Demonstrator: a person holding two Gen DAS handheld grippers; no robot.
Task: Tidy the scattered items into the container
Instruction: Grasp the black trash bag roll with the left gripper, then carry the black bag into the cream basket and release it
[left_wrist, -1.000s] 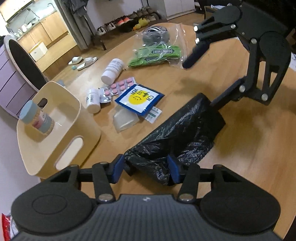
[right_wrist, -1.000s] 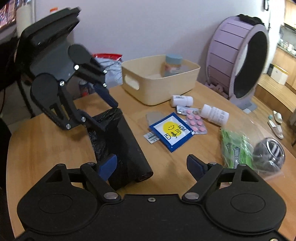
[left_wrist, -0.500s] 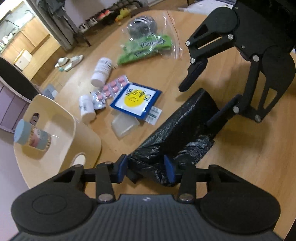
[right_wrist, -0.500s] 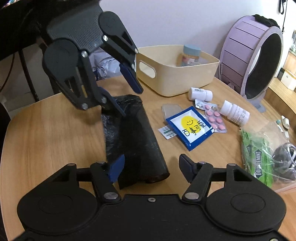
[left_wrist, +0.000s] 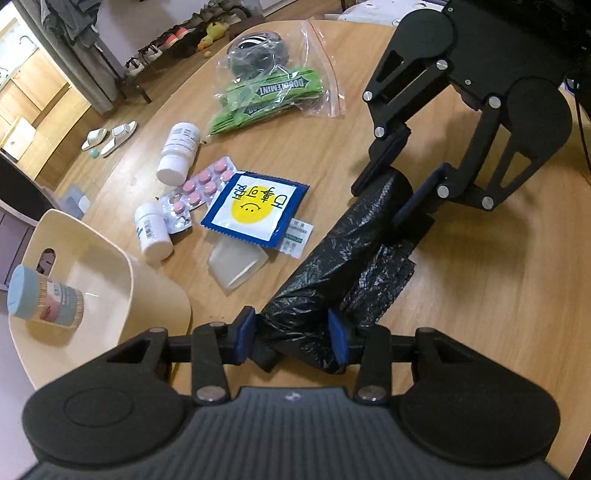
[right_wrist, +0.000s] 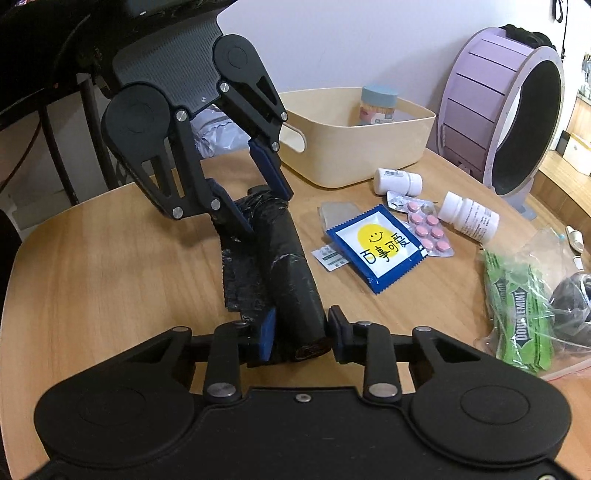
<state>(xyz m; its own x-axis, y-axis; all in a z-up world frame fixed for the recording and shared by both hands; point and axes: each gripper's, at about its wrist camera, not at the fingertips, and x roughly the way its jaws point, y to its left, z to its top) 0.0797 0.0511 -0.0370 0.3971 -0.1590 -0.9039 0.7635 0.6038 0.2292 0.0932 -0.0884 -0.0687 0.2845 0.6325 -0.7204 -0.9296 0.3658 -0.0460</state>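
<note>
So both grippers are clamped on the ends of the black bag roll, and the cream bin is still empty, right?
Not quite. The cream bin is not empty: the left wrist view shows a blue-lidded jar inside. Left gripper and right gripper do clamp the black bag roll.

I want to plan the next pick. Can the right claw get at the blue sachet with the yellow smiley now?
Probably not yet: the right claw is closed around one end of the black bin-bag roll. The blue sachet itself lies uncovered on top of the other packets, so access looks free once the roll is released.
</note>
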